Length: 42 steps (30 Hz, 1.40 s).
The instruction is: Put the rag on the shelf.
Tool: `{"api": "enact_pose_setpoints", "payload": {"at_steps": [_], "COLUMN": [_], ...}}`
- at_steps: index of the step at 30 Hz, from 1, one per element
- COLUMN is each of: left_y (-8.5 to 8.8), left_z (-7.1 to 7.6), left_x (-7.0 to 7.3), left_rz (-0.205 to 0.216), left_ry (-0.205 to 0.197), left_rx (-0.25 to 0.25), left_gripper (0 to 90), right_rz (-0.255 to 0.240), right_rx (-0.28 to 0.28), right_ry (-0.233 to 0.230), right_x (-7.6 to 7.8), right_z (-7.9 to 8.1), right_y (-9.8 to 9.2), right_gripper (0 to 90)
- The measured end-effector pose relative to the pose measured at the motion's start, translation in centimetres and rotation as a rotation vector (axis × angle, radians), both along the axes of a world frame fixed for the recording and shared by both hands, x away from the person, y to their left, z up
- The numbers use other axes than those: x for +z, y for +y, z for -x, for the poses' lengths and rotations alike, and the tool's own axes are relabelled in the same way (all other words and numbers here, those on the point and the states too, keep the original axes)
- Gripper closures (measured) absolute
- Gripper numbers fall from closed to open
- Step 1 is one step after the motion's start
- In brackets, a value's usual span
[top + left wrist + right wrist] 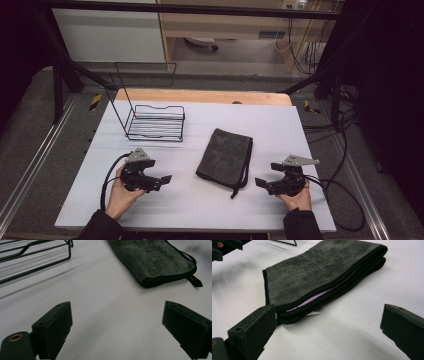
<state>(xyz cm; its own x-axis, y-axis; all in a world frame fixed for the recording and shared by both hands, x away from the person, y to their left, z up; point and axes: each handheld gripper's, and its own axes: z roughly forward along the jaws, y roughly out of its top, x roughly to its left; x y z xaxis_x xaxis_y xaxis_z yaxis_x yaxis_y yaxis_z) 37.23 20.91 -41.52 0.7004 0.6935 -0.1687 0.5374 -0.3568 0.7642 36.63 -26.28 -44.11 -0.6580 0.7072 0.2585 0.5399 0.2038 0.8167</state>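
In the high view we hold the left gripper [161, 181] at the lower left of the frame, palm under it, its jaws pointing right toward the centre. The right gripper [262, 184] sits at the lower right, pointing left. Between them, just right of centre, the folded dark towel [225, 155] lies flat on the white table [200, 210], apart from both grippers. A black wire rack [154, 122] stands at the upper left of the table, well apart from the towel.

In the left gripper view our jaws stand wide apart at the bottom corners with bare table between them. The towel [152, 258] lies at the upper right, its cord loop trailing off the right end; the wire rack [32, 258] crosses the upper left.

In the right gripper view the jaws are again spread wide. The towel [317, 280] fills the upper middle, a pale lilac layer showing in its fold. Its near corner seems to sit just behind the left jaw, perhaps touching; we cannot tell.
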Motion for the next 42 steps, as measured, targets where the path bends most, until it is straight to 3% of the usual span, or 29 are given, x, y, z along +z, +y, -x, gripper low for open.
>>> {"api": "enact_pose_setpoints", "payload": {"at_steps": [7,15,20,28,36,42], "left_y": [-2.4,-5.8,-7.9,-10.3,-11.1,-12.1], "left_z": [-0.7,-1.6,-2.3,-3.4,-3.5,-3.2], "left_x": [0.2,0.0,-0.2,-1.8,-2.6,-2.7], "left_rz": [0.006,-0.021,0.009,-0.014,-0.003,-0.039], "left_ry": [0.005,0.024,0.063,0.115,0.153,0.147], "left_rx": [0.001,0.005,0.003,-0.005,-0.022,-0.018], "left_gripper": [14.1,24.0,31.3,44.6,55.8,61.5], "right_rz": [0.006,0.011,0.015,0.016,0.017,0.022], "right_rx": [-0.003,-0.004,-0.002,-0.002,-0.001,0.000], "right_ry": [-0.002,-0.003,-0.006,-0.002,-0.004,-0.003], "right_x": [0.0,-0.1,-0.1,-0.1,-0.2,-0.2], "right_z": [0.0,0.0,-0.1,-0.1,-0.1,-0.1], "right_y": [0.0,0.1,0.1,0.1,0.1,0.1], "right_gripper": [1.1,1.2,1.2,1.2,1.2,1.2]}}
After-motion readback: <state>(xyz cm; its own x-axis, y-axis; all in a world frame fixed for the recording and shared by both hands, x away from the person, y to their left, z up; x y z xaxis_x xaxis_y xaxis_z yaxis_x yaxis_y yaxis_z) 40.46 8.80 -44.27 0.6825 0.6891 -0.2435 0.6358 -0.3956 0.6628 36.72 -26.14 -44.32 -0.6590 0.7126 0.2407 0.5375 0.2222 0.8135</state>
